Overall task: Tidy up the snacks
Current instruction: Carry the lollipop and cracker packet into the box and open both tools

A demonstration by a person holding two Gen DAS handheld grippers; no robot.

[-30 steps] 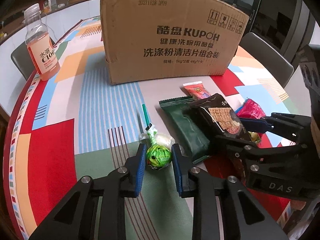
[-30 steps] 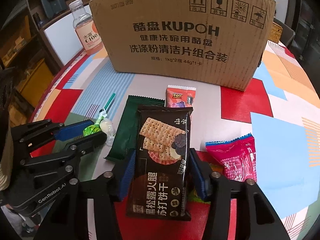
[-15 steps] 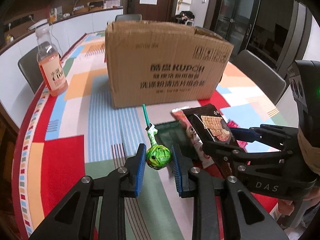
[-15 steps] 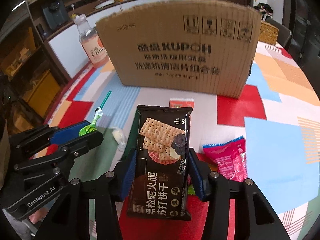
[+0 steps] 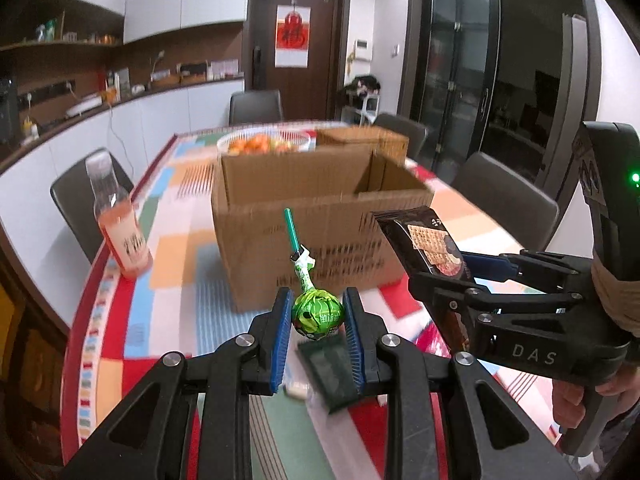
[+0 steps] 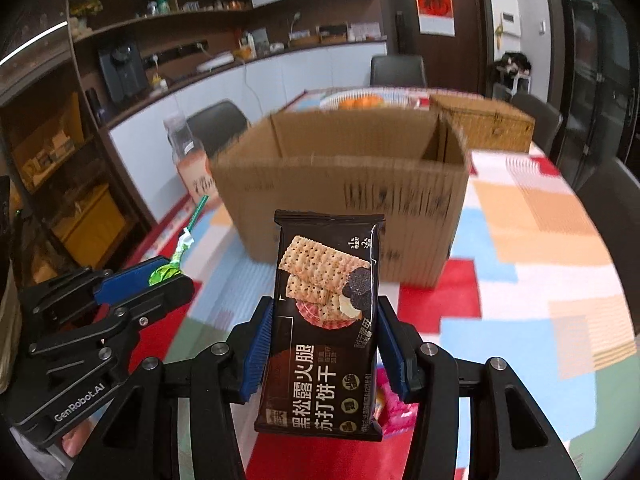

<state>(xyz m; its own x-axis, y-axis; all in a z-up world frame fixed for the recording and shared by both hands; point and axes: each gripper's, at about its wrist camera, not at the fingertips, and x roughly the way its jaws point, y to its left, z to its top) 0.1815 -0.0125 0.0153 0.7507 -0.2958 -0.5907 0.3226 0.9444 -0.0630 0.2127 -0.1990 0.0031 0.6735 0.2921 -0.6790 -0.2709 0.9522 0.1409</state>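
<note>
My left gripper (image 5: 318, 316) is shut on a green-wrapped lollipop (image 5: 317, 314), whose green stick (image 5: 291, 230) points up toward the box. My right gripper (image 6: 325, 334) is shut on a dark cracker packet (image 6: 326, 320), held upright; the same cracker packet (image 5: 428, 242) shows at the right of the left wrist view. Both are lifted above the table, in front of an open cardboard box (image 6: 344, 184). A dark green packet (image 5: 332, 370) and a pink packet (image 6: 394, 408) still lie on the tablecloth below.
A pink drink bottle (image 5: 118, 228) stands left of the box. Behind the box are a bowl of oranges (image 5: 264, 144) and a wicker basket (image 6: 486, 124). Dark chairs (image 5: 504, 196) ring the table. A hand (image 5: 580, 400) grips the right tool.
Both grippers rose from the table and tilted up, carrying the lollipop and the cracker packet. The box's open top has come into view; the other snacks dropped below.
</note>
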